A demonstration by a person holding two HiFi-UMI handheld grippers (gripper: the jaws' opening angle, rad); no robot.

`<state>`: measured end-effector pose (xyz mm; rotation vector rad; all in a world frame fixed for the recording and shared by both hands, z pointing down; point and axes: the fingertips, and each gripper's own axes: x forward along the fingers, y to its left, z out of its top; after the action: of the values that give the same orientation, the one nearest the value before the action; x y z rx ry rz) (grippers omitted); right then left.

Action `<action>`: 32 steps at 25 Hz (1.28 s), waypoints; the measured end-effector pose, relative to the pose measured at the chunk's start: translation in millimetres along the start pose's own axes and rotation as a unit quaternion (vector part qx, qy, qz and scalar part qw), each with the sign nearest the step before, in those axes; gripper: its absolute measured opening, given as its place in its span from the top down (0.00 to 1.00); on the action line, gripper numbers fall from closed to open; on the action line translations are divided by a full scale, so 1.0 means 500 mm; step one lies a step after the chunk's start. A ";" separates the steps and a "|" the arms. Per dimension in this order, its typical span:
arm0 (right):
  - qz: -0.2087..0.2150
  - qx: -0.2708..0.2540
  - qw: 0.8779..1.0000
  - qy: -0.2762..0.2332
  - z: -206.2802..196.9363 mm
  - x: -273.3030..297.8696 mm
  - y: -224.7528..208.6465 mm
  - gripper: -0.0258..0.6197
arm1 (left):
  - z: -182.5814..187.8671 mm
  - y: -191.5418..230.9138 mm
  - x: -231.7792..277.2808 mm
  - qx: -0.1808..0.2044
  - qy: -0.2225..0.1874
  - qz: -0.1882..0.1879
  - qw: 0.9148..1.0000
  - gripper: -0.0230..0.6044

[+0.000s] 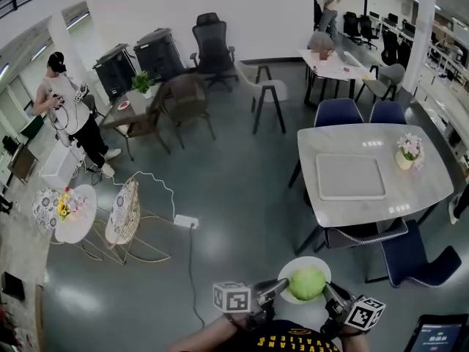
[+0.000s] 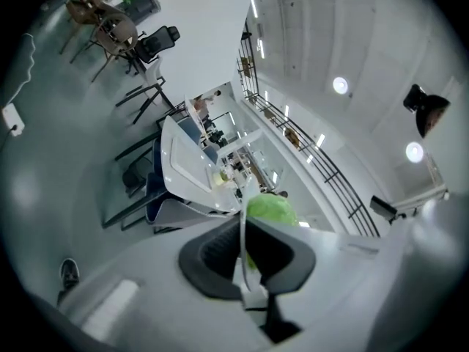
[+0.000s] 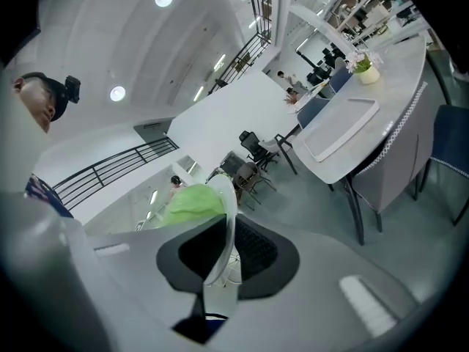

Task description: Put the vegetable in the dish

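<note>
The vegetable [image 1: 307, 283], a pale green leafy head, sits in the white dish [image 1: 291, 272], inside the rim and between your two grippers. Your left gripper [image 1: 275, 290] has its fingers [image 2: 209, 251] closed on the dish's left rim: the thin edge stands between the pads, and the vegetable lies just beyond them. Your right gripper [image 1: 333, 295] grips the opposite rim in the same way, its fingers [image 3: 256, 251] pinching the edge with the vegetable just past them. The dish is held above the floor [image 1: 242, 196], close to your body. Ahead and to the right stands the bench [image 1: 440, 174], which carries a tray [image 1: 350, 176] and a flower pot [image 1: 407, 152], well apart from the dish
</note>
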<state>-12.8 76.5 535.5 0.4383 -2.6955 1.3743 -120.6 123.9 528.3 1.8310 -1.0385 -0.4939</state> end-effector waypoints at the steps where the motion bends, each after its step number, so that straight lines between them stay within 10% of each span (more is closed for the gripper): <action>1: -0.004 -0.001 1.000 -0.003 0.016 0.023 -0.005 0.89 | 0.028 0.012 0.007 0.002 0.005 -0.006 1.000 0.94; 23: -0.014 0.001 1.000 0.007 0.256 0.304 -0.123 0.90 | 0.352 0.190 0.152 -0.009 0.018 -0.008 1.000 0.94; 32: 0.008 0.021 1.000 0.007 0.436 0.324 -0.264 0.90 | 0.451 0.217 0.356 0.005 0.018 0.017 1.000 0.94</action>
<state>-117.2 -206.8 541.8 0.4110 -2.6686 1.4358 -227.1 -164.0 532.9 1.8221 -1.0478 -0.4351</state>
